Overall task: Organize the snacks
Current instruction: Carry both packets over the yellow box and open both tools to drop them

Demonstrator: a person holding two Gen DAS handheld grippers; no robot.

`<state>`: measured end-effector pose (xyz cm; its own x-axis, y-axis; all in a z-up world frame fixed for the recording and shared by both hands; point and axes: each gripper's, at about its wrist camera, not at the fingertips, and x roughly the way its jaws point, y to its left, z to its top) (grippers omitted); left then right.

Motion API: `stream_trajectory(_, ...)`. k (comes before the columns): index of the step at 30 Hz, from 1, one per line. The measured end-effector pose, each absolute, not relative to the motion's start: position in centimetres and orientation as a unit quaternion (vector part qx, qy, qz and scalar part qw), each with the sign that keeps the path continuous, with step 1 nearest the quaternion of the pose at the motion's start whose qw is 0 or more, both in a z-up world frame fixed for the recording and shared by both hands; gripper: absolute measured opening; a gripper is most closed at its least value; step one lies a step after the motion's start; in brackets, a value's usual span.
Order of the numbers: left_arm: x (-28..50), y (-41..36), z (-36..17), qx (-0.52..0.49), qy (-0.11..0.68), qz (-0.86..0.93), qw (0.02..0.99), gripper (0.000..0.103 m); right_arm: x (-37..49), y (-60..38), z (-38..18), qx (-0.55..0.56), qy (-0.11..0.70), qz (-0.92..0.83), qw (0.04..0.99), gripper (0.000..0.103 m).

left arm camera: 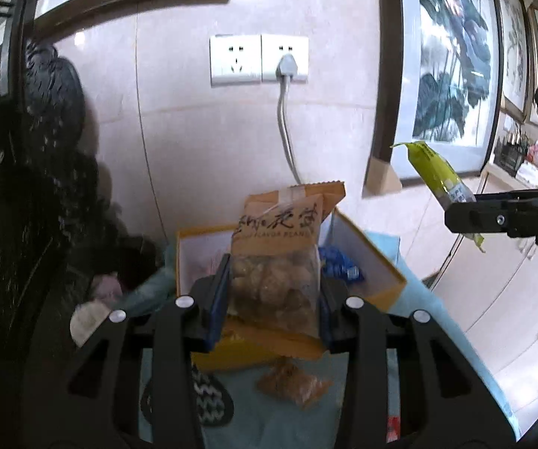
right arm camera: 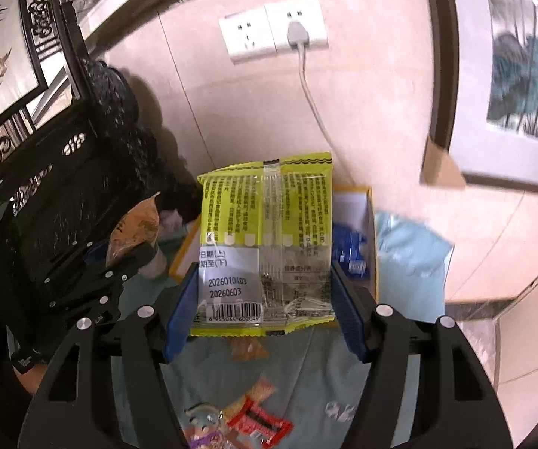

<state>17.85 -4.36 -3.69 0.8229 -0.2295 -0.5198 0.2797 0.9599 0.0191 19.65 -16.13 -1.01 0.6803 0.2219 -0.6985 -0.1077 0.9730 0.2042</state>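
The left hand-held gripper (left arm camera: 274, 292) was clenched on a tan peanut-snack packet (left arm camera: 276, 258), its blue pads pressing the two side edges of the clear lower half, where lumpy pieces showed through the film. The packet stood upright in the jaws, above and in front of an open yellow-rimmed box (left arm camera: 381, 262) that lay on a pale blue cloth-covered surface (left arm camera: 437, 318). The right hand-held gripper (right arm camera: 265, 292) was clenched in the same manner on a yellow-green snack packet (right arm camera: 265, 239), held by its side edges near the printed date label, with the back seam facing the camera. This packet was likewise off the surface, with the box (right arm camera: 371, 224) beyond it. Both packets were judged light and soft, made of thin, glossy film that could slip between flat pads. The contents of the tan packet looked brittle, so heavy squeezing would probably crush them. The crimped end seals and the side edges appeared to be the stiffest places to grip. A hold across the middle of a filled section, as seen here, seemed secure while the packet stayed upright. More loose snacks lay on the cloth: a second tan packet (left arm camera: 295, 385) near the left gripper, a red packet (right arm camera: 261, 419) near the right, and blue-wrapped items (right arm camera: 349, 250) inside the box.
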Motion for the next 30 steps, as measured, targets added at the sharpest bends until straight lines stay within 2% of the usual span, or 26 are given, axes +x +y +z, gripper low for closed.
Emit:
stream_trajectory(10,22.5,-4.9,-1.3,0.055,0.252,-0.135,0.957,0.039,23.5,-16.8,2.0,0.057,0.369,0.086,0.924,0.067)
stream_trajectory(30,28.3,-3.5,-5.7,0.052,0.307,-0.096,0.945,0.039,28.7,-15.7,-2.1,0.055,0.397,0.073,0.913,0.067)
